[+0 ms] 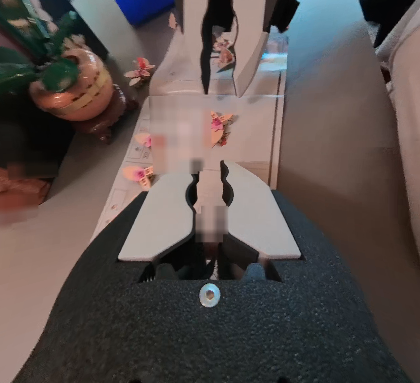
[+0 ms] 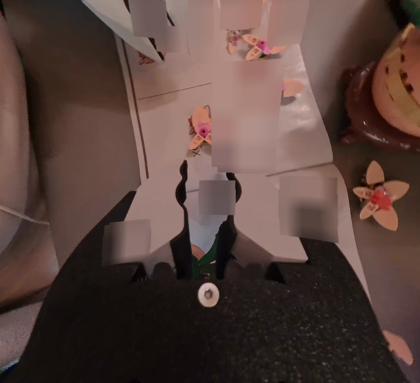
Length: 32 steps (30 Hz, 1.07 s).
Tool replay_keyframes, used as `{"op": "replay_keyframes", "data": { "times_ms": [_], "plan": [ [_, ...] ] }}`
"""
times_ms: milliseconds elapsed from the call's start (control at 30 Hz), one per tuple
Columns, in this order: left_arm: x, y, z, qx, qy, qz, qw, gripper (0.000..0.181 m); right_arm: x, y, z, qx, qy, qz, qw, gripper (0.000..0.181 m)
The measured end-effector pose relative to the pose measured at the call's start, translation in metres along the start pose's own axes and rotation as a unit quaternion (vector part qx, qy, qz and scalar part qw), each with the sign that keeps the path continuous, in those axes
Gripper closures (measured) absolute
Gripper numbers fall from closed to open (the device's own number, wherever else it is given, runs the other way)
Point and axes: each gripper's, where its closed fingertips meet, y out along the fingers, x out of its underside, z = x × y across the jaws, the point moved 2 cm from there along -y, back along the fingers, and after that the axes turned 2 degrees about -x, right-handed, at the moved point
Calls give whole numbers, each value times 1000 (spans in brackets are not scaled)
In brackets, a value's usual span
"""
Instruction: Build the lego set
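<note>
Closest in, the left tongs are being held a little bit open over the instruction booklet, and nothing is being pinched that can be seen, though a blurred patch is hiding part of the gap. The right tongs are being held open too, tips pointing down at the same booklet. Something green and tan is showing deep in their gap, and it cannot be told if it is a piece or a picture. A loose flower with a red middle is lying flat on the grey table, just off the booklet's edge on the right side of the right tongs. Its petals are spread out like a star, so no long side is being shown. It is probably being reached more easily by the right tongs. Farther off, the brick flower pot is standing upright.
</note>
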Motion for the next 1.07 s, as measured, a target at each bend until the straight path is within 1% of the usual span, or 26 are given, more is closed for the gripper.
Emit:
{"op": "replay_keyframes", "data": {
  "times_ms": [100,167,300,367,500,567,633,733,833,900,933,1000,1033,1067],
  "plan": [
    [-3,21,15,43,-20,-44,998,171,-1,5,5,-24,-52,-17,998,153],
    [-2,31,22,66,-23,-71,995,171,-1,10,7,-46,-73,-28,996,153],
    [4,45,17,58,-47,-100,992,171,0,19,6,-81,-83,-41,992,152],
    [3,46,15,53,-60,-92,993,171,-2,21,0,-96,-84,-27,991,155],
    [5,45,11,37,-72,-95,992,171,-6,28,-4,-102,-84,-12,991,158],
    [5,42,11,30,-74,-92,993,171,-9,31,-7,-107,-73,-6,992,162],
    [6,39,9,21,-77,-88,993,171,-13,34,-12,-119,-53,-1,992,161],
    [10,35,8,16,-86,-93,992,170,-15,31,-12,-103,-22,19,994,157],
    [11,28,3,3,-88,-89,992,170,-14,7,1,-73,34,78,994,150],
    [9,21,-3,-12,-97,-70,993,169,-12,-20,26,-12,71,140,987,146],
    [6,17,-7,-22,-102,-54,993,169,-10,-36,43,30,87,171,981,136],
    [-5,9,-15,-40,-111,1,993,166,-8,-70,74,100,108,234,961,118],
    [-13,3,-20,-49,-121,40,991,165,-14,-90,79,109,102,288,946,108],
    [-22,-3,-25,-57,-135,85,985,164,-24,-114,77,103,84,366,921,111]
  ]
}}
